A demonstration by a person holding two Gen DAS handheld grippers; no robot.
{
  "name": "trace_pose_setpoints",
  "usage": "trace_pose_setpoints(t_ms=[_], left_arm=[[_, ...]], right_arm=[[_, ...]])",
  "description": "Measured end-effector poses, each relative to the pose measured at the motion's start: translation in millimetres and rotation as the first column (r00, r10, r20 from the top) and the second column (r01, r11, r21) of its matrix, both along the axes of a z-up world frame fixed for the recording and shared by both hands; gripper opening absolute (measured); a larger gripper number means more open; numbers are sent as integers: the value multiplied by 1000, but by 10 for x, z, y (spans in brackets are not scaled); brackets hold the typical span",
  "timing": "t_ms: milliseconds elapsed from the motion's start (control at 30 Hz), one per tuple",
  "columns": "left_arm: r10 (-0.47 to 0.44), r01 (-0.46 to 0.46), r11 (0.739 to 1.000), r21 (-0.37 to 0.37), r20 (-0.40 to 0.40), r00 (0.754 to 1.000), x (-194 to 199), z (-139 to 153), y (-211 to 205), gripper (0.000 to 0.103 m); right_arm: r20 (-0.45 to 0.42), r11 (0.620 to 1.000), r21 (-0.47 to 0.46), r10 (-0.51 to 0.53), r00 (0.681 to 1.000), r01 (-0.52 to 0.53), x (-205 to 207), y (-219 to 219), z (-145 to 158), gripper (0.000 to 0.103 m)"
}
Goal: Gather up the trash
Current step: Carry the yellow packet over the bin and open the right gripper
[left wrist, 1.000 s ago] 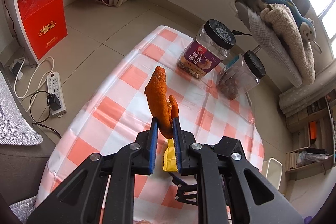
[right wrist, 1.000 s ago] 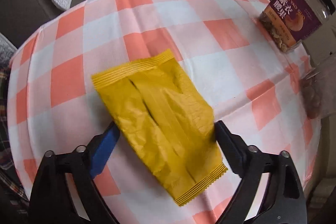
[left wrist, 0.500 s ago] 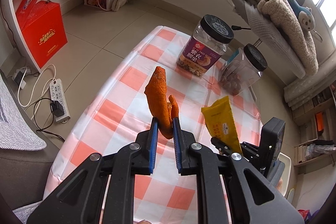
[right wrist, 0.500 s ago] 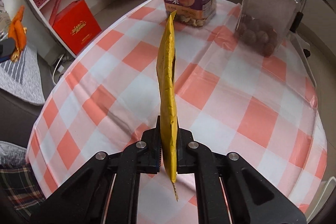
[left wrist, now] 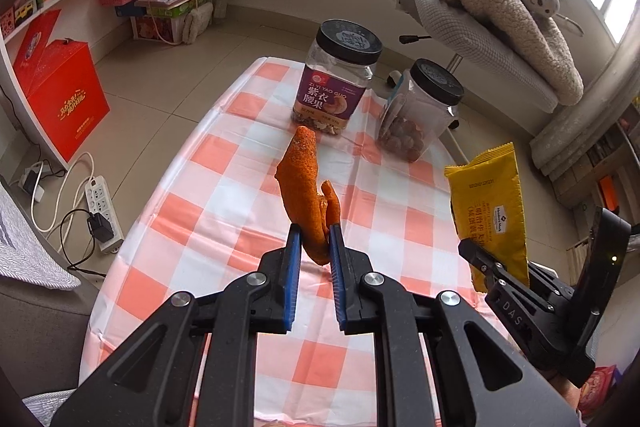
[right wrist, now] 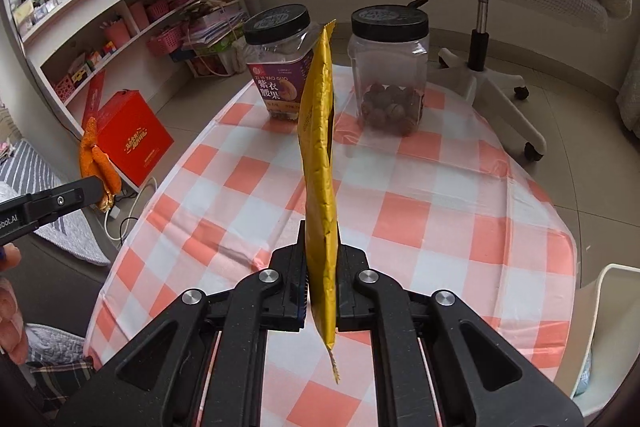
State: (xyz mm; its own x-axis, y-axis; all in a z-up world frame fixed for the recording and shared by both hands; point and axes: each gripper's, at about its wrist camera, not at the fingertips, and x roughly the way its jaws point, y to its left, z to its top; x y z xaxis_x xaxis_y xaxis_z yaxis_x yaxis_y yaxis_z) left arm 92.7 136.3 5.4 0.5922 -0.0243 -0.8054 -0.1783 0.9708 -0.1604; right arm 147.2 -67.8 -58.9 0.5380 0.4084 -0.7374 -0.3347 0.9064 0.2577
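Both bits of trash were up off the worktop (right wrist: 440, 195): left claw (left wrist: 314, 247) pinched the orange peel (left wrist: 306, 187), right claw (right wrist: 322, 267) clamped the yellow wrapper (right wrist: 318, 147) edge-on (presumably bin-bound, maybe that white tub (right wrist: 608, 327)).

An orange peel (left wrist: 306, 187), curled and rough-skinned, stood upright above the checked tablecloth, pinched at its lower end. A yellow snack wrapper (right wrist: 319, 163), flat and crinkled with serrated ends, hung edge-on and upright over the cloth, clamped near its bottom, dark print on one face
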Motion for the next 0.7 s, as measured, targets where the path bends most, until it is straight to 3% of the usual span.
trace_pose_setpoints(t_ms=[300,700], left_arm=[[-94,91,993,80,39,995,-100,11,-570,15],[-195,189,974,124,34,980,-127,-99,-1187,15]], right_arm=[[59,990,-11,-137,989,138,-376,-563,151,8],[90,945,-23,-322,942,325,-765,-1501,127,8]])
